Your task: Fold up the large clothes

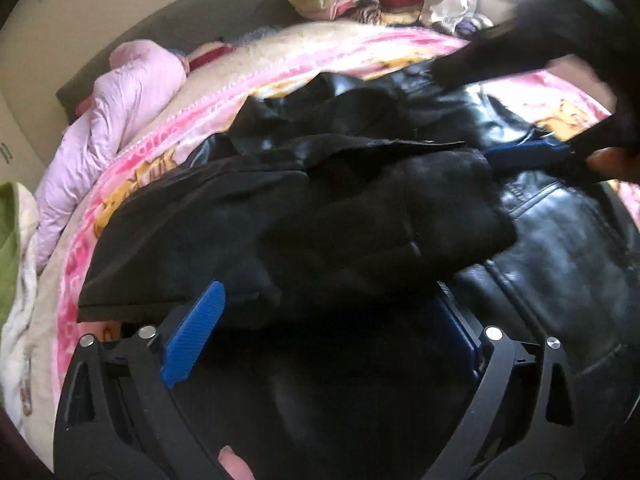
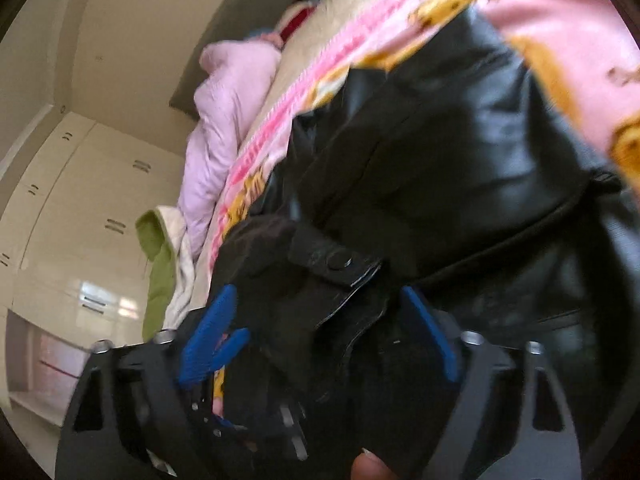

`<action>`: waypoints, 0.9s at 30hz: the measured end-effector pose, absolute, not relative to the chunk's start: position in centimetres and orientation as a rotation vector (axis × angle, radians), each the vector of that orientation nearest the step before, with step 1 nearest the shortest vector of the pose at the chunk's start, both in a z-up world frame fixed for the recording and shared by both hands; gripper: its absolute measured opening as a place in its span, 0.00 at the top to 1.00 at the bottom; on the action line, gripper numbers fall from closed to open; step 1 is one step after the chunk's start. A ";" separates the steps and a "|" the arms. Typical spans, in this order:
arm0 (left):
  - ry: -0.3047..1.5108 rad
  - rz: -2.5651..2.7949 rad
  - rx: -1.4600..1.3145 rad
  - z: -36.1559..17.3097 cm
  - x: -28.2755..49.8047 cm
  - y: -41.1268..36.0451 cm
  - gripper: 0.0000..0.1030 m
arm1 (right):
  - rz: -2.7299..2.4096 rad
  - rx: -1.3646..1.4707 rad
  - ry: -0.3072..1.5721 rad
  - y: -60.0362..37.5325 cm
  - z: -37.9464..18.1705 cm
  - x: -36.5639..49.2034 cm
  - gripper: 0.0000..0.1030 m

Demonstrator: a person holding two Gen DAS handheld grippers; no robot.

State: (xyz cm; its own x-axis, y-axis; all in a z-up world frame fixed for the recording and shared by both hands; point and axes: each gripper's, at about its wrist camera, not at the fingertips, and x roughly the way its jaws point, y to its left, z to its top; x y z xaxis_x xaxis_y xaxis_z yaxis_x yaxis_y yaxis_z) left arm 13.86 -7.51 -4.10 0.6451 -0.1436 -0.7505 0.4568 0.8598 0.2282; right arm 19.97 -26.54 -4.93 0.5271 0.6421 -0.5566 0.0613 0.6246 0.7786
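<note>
my left gripper stands wide apart over the black jacket, its blue pads pressing on nothing. the jacket lies crumpled on the pink blanket across the bed. my right gripper is spread too, with a jacket flap between its fingers, not pinched.

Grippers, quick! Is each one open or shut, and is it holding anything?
Left gripper: open wide, black jacket between its fingers, not pinched.
Right gripper: open, jacket's edge lying between its fingers, not clamped.
</note>
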 end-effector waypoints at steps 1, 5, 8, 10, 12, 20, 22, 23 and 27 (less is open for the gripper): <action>0.805 -0.362 0.414 -4.0 13.6 -7.5 0.12 | 0.398 0.854 0.986 -26.2 -5.2 20.3 0.27; 0.808 -0.391 0.320 -2.8 12.8 -5.8 0.12 | 0.385 0.901 1.014 -25.4 -5.9 21.4 0.37; 0.811 -0.383 0.250 -1.9 12.7 -3.9 0.12 | 0.387 0.903 1.008 -25.0 -6.1 22.3 0.48; 0.806 -0.360 0.189 -1.0 12.9 -2.0 0.12 | 0.385 0.875 1.011 -24.9 -6.0 22.7 0.61; 0.813 -0.327 0.105 -0.1 13.6 0.2 0.12 | 0.384 0.824 1.001 -24.6 -5.4 23.0 0.80; 0.806 -0.201 -0.320 1.9 16.4 10.5 0.12 | 0.467 0.445 0.764 -22.9 3.0 22.1 0.86; 0.784 -0.193 -0.407 2.7 16.9 12.2 0.12 | 0.473 0.359 0.719 -22.8 4.9 21.7 0.86; 0.771 -0.192 -0.442 3.0 17.2 12.8 0.12 | 0.470 0.313 0.696 -22.9 5.9 21.6 0.86; 0.724 -0.156 -0.506 4.3 18.7 14.1 0.12 | 0.416 0.173 0.629 -24.0 8.4 21.1 0.86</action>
State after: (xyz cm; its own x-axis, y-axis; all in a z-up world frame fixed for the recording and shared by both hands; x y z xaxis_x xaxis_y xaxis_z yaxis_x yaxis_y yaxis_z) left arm 18.71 14.11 4.25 0.7435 -0.3076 -0.5937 -0.0350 0.8688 -0.4939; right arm 21.13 -23.98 8.38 0.7297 0.4271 -0.5340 -0.3235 0.9036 0.2807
